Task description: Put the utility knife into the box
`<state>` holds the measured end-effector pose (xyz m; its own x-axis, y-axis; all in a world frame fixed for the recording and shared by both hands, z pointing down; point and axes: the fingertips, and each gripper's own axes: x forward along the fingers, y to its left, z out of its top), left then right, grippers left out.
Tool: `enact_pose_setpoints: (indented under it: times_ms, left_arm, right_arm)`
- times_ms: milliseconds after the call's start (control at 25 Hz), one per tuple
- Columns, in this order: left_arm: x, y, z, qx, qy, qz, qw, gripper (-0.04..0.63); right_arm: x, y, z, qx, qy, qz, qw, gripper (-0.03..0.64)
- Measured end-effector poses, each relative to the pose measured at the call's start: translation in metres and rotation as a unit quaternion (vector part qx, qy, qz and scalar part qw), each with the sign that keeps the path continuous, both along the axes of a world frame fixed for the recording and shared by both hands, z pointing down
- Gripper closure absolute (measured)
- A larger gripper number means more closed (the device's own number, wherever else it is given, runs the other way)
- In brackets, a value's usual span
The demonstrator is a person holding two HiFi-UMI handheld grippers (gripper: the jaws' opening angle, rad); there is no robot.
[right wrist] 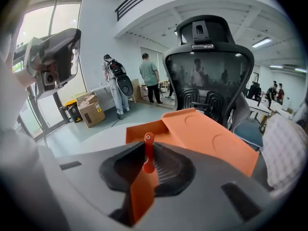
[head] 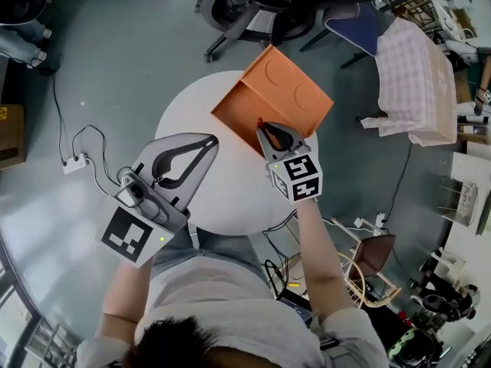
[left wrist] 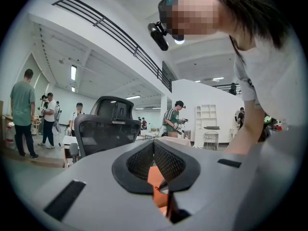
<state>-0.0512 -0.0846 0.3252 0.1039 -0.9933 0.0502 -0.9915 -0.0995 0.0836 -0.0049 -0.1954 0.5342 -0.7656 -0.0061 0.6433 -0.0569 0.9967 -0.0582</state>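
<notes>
An orange box (head: 244, 115) lies open at the far side of the round white table (head: 192, 110), its lid (head: 295, 90) folded back. My right gripper (head: 267, 131) is shut on the orange utility knife (head: 261, 125) and hangs over the box's near right edge. In the right gripper view the knife (right wrist: 143, 182) stands between the jaws, its tip toward the box (right wrist: 211, 134). My left gripper (head: 210, 139) hovers over the table left of the box, shut with nothing in it. The left gripper view shows its closed jaws (left wrist: 155, 146), with orange visible beneath them.
A black office chair (head: 253, 6) stands just beyond the table, also seen behind the box (right wrist: 209, 76). A chair draped in checked cloth (head: 418, 83) is at the far right. A power strip (head: 75, 162) with cables lies on the floor at left. Several people stand in the background.
</notes>
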Motion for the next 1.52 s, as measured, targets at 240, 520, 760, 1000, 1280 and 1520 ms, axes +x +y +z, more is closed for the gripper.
enact_pose_setpoints:
  times_ms: [240,520,760,1000,1280,1520]
  left_arm:
    - [-0.012,0.003,0.004,-0.006,0.008,-0.011,0.9999,0.586]
    - [-0.026,0.008,0.008,-0.008,0.009,-0.022,0.9997,0.586]
    - [-0.035,0.008,0.011,-0.008,0.011,-0.030,0.9995,0.586]
    - [-0.040,0.011,0.014,-0.013,0.014,-0.034,0.9993,0.586]
    - [-0.044,0.012,0.019,-0.014,0.013,-0.037,0.9991,0.586]
    - [-0.044,0.012,0.018,-0.014,0.015,-0.035,0.9992,0.586]
  right_arm:
    - [-0.004,0.000,0.027,0.004,0.061,-0.017,0.998,0.558]
    - [-0.002,0.000,0.060,0.000,0.141,-0.031,0.990,0.558]
    - [-0.003,0.001,0.077,0.010,0.184,-0.046,0.982,0.558]
    - [-0.003,0.001,0.086,0.009,0.210,-0.051,0.976,0.558]
    - [-0.001,-0.001,0.094,0.002,0.230,-0.053,0.972,0.558]
    - [-0.004,0.000,0.093,-0.013,0.239,-0.054,0.970,0.554]
